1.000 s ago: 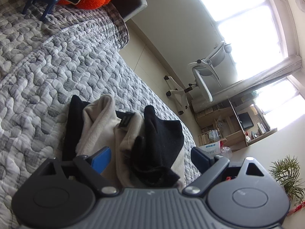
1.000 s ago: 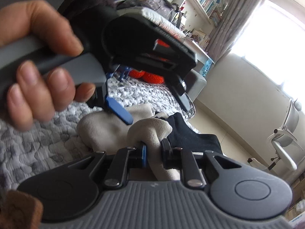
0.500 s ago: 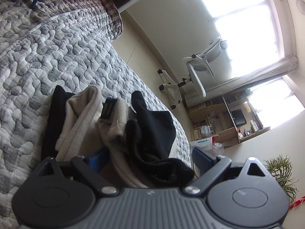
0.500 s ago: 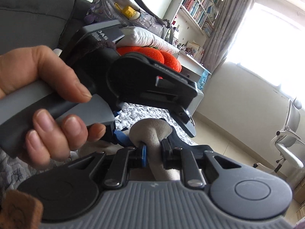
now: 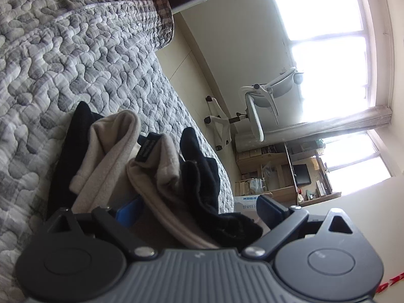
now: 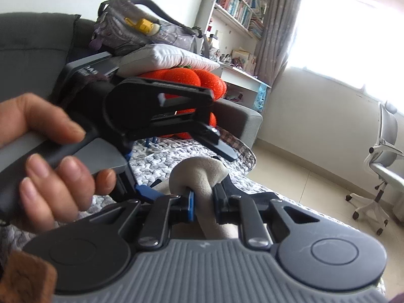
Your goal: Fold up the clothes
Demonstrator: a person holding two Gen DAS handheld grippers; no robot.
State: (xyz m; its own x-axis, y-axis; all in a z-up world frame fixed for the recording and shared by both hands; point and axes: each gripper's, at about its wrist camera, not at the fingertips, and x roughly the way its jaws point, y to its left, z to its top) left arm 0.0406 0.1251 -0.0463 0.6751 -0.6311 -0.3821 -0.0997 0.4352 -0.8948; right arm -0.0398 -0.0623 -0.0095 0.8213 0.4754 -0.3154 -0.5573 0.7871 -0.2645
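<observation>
A crumpled beige and black fleece garment lies on the grey quilted cover. In the left wrist view my left gripper is open, its blue pads standing on either side of a bunched beige and black part of the garment. In the right wrist view my right gripper is shut on a rolled beige fold of the garment. There a hand holds the left gripper just above that fold.
An orange plush, a white pillow and a bag are stacked at the sofa's far end. A white office chair stands on the tiled floor beyond the cover's edge. Shelves and bright windows lie behind.
My left gripper has pushed forward, so the bunched garment now sits deeper between its open fingers. The right gripper has stayed shut on the beige fold while its view tilted upward.
</observation>
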